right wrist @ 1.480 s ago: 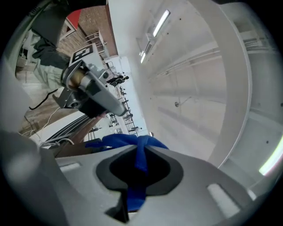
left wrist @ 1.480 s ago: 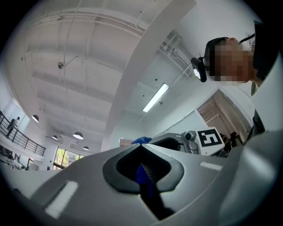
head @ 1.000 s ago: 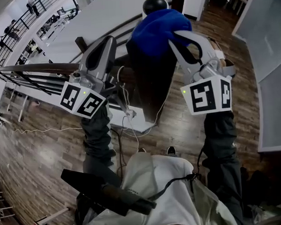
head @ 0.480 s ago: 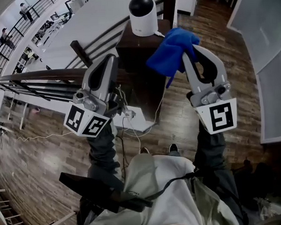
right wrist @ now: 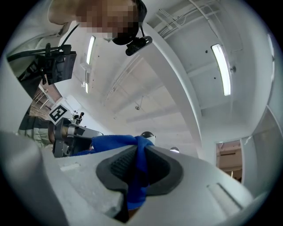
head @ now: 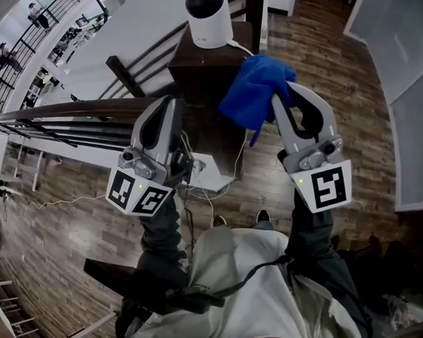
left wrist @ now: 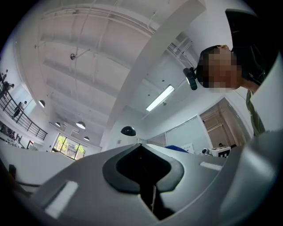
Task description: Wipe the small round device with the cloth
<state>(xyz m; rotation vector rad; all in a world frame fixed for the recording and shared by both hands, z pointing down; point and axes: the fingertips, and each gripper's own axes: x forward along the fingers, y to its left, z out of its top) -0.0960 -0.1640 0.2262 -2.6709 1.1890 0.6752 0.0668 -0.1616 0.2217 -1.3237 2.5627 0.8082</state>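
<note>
Small round device: white body with a glossy black dome, standing upright on top of a dark wooden stand at the top of the head view. A white cable runs off near its base. The blue cloth is in the right gripper, whose fingers are clamped on a fold of it. The bulk bunches beyond the tips and a tail hangs below. The cloth is near the device, to its lower right in the head view, not touching it. The left gripper is raised alongside, fingers closed together with nothing between them, apart from both cloth and device. Handling, as judged: the cloth is soft, light and limp and will drape and give way, so the wipe should be made with the bunched part ahead of the fingertips. The pinch looks deep enough not to slip. The device is likely light, with a smooth, slippery plastic shell, and it stands free on a small top. A sideways push could slide or tip it, and the cable could tug it. The dome probably marks easily, so light pressure. If it needs steadying, brace the white lower body with the left gripper, low down, not the dome.
</note>
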